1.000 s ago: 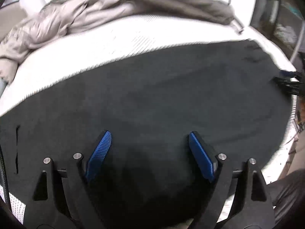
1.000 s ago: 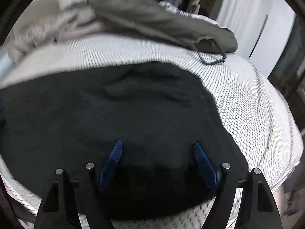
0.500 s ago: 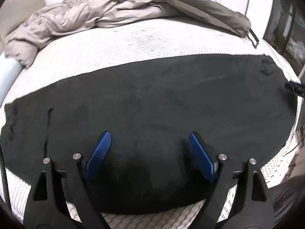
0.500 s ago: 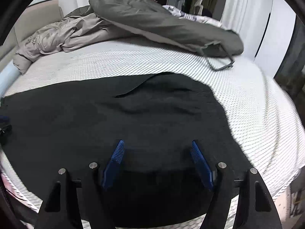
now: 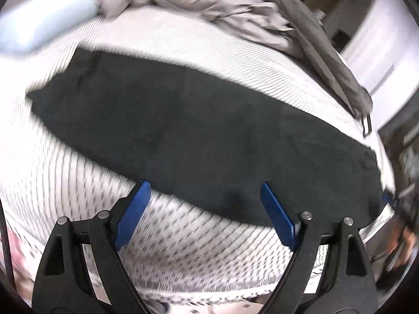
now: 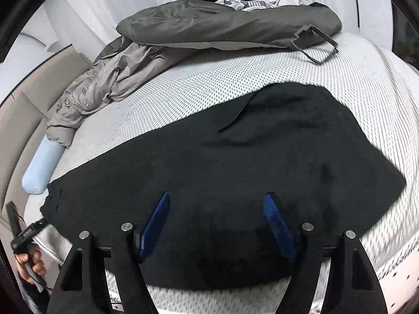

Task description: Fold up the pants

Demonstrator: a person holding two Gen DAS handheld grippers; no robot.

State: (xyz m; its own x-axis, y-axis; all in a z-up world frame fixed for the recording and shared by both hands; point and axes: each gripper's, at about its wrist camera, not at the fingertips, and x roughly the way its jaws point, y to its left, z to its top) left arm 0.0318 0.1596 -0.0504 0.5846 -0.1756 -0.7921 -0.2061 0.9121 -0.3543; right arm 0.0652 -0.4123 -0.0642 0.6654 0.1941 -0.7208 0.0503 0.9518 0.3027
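Black pants [image 6: 235, 172] flat under right hand-held gripper [image 6: 217, 201], w/ jaws apart.

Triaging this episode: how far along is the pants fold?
Done: the black pants lie spread along the white mattress, apparently one leg laid over the other, though that is hard to confirm. In hand: nothing; the left gripper and right gripper are both open, above the fabric. Left: the end-to-end folds. The grey jacket lies apart behind.

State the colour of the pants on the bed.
Black pants; clearest in the right wrist view.
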